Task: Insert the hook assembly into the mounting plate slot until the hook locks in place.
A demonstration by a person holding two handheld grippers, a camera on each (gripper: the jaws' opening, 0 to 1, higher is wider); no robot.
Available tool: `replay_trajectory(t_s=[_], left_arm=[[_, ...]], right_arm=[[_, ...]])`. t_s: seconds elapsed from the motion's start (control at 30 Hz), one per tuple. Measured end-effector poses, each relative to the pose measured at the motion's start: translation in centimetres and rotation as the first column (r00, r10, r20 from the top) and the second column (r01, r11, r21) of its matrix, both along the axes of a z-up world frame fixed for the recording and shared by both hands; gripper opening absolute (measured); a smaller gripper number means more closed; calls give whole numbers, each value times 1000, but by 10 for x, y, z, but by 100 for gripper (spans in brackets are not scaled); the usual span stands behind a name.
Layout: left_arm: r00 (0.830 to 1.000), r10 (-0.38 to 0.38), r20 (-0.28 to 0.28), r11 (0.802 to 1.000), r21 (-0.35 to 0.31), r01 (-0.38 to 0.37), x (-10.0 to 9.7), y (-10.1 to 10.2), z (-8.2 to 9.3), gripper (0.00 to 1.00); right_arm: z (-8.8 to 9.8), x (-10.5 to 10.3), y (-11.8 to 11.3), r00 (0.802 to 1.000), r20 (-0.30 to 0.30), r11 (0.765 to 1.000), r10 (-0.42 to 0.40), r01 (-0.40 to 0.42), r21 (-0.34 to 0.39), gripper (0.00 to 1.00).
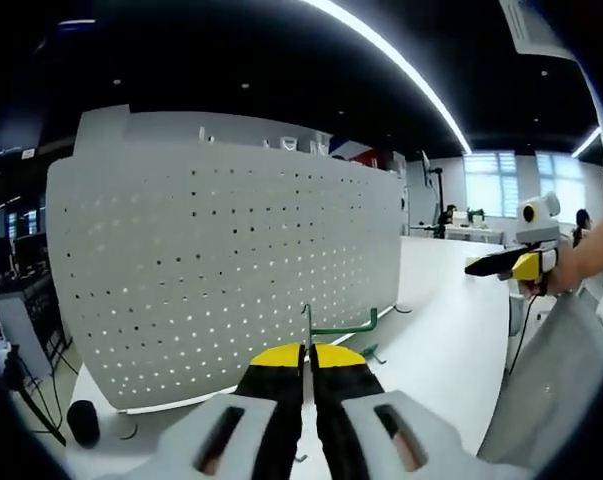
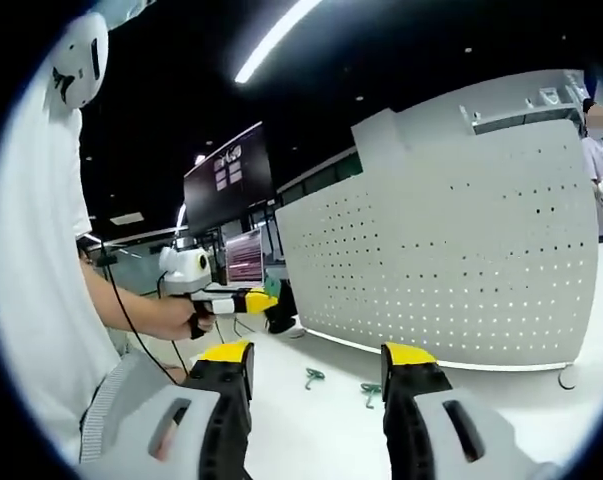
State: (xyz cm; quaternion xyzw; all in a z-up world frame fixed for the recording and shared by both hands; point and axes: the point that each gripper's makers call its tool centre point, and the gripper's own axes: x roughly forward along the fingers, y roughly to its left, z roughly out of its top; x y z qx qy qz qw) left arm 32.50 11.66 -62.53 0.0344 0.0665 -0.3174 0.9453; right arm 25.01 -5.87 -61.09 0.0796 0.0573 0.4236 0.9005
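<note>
Green hook (image 1: 339, 327) is clamped in the left gripper (image 1: 308, 352), its long arm running sideways before the perforated plate (image 1: 221, 250). Right gripper (image 2: 316, 365) stands wide, holding nothing.

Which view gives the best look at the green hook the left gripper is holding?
The left gripper view: the green metal hook sits clamped between the left gripper tips, its bent arm clear against the white perforated mounting plate. The right gripper view shows the left gripper small and distant, the hook too small to tell.
</note>
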Motion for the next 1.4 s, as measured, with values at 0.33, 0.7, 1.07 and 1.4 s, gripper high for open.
replay_trajectory(t_s=[0.33, 0.7, 1.07, 1.4], left_arm=[[1000, -26, 9, 1000, -15, 26, -3, -19, 6, 2], [1000, -27, 10, 1000, 1, 27, -2, -30, 7, 2], [999, -19, 36, 1000, 8, 19, -8, -40, 13, 2], [998, -16, 53, 1000, 13, 15, -8, -48, 20, 2]], right_arm=[[3, 16, 25, 1000, -1, 999, 27, -27, 37, 44], [11, 22, 60, 996, 16, 994, 91, -91, 64, 38], [17, 31, 84, 991, 13, 987, 132, -133, 87, 31], [27, 43, 101, 992, -4, 981, 126, -124, 149, 25]])
